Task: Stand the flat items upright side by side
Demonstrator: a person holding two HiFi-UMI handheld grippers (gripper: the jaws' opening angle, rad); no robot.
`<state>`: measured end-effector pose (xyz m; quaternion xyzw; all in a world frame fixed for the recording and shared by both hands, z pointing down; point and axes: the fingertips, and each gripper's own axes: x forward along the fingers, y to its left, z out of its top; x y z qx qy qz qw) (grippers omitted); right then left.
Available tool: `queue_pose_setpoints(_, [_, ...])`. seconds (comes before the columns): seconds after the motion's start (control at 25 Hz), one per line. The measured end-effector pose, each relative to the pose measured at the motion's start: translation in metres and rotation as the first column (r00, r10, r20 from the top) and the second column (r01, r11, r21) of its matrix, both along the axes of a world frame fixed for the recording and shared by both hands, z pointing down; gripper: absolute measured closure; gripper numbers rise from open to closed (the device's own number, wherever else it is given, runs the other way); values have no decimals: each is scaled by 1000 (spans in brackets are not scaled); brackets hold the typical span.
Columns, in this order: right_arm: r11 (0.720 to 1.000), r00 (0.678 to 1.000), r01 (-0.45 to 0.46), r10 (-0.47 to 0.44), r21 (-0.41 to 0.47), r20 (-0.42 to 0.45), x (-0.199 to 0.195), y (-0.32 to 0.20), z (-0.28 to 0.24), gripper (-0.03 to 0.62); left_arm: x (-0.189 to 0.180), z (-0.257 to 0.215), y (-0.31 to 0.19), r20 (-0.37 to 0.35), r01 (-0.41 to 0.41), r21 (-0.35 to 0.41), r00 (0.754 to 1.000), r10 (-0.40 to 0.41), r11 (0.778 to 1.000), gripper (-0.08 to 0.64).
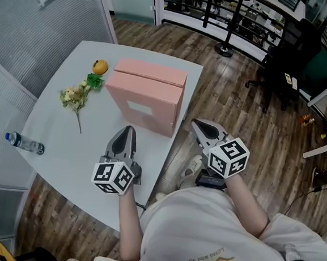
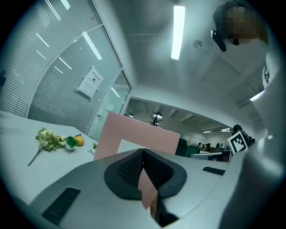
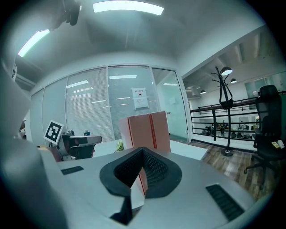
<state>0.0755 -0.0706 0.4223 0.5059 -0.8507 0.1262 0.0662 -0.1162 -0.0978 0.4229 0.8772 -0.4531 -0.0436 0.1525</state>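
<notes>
Nearest to the person, the left gripper (image 1: 127,131) is over the near edge of the surface (image 1: 54,146). Its fingers (image 2: 129,172) are pressed tight together with nothing between them. The right gripper (image 1: 196,124) is just off the right edge of the surface, over the floor. Its fingers are shut tight too, and hold nothing.

A little farther, between the two grippers, are the two pink boxes (image 1: 149,94). They stand up on their thin edges, side by side and touching, near the right edge of the surface. So the job looks done, or close to it.

The boxes look like stiff card, flat and smooth. They are likely light and may be hollow, so a push could tip them over. A good place to hold one is the thin top edge, or one gripper on each end. The smooth sides may slip.

A water bottle (image 1: 25,143) lies far left. Flowers (image 1: 75,96) and an orange (image 1: 100,67) sit farther back, left of the boxes.
</notes>
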Motion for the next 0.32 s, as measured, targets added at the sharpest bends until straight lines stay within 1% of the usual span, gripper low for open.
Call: queue_pose_setpoints(0.32, [1000,1000,-6,6,-3,0,3,-1,1,577,3,1,-1,1,-7,-3,1000,7,1000,554])
